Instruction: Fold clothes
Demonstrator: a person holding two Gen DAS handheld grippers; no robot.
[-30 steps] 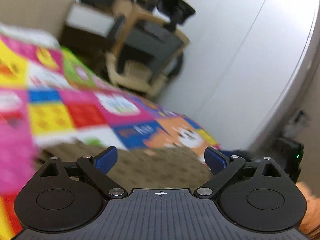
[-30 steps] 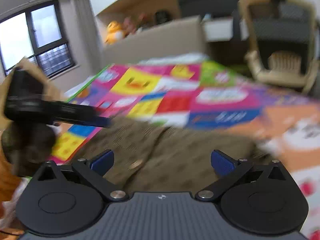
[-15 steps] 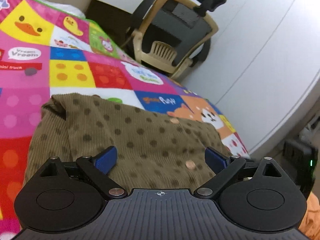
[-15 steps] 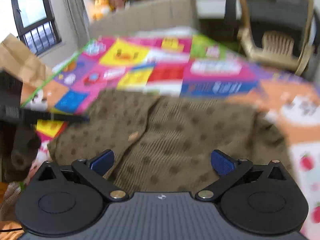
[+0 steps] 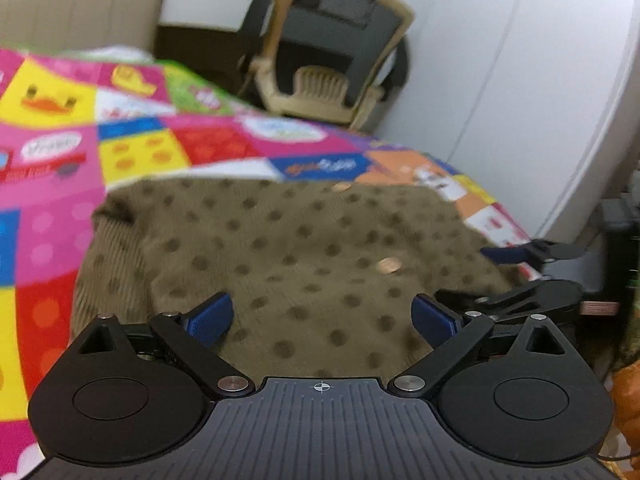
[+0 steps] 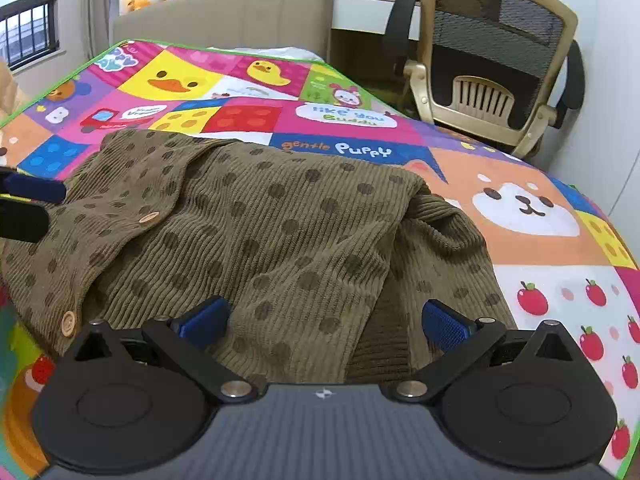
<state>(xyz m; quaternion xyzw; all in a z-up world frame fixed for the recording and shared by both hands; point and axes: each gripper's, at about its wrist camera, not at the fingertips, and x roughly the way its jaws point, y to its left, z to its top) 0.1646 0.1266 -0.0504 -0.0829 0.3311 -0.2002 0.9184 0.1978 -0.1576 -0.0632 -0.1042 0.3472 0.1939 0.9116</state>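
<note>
Hovering over the spotted cardigan [image 6: 280, 232] near its hem, both grippers' fingers [image 5: 208, 316] [image 6: 444, 326] spread wide, probably lining up a grab.

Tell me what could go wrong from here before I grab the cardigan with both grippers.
1. The right side of the olive dotted cardigan is bunched, with a sleeve tucked under; a pinch by the open right gripper may catch several layers.
2. The wooden buttons sit along the overlapping placket, so a finger could snag there.
3. The open left gripper hovers close to the right one; they may collide when closing in.
</note>
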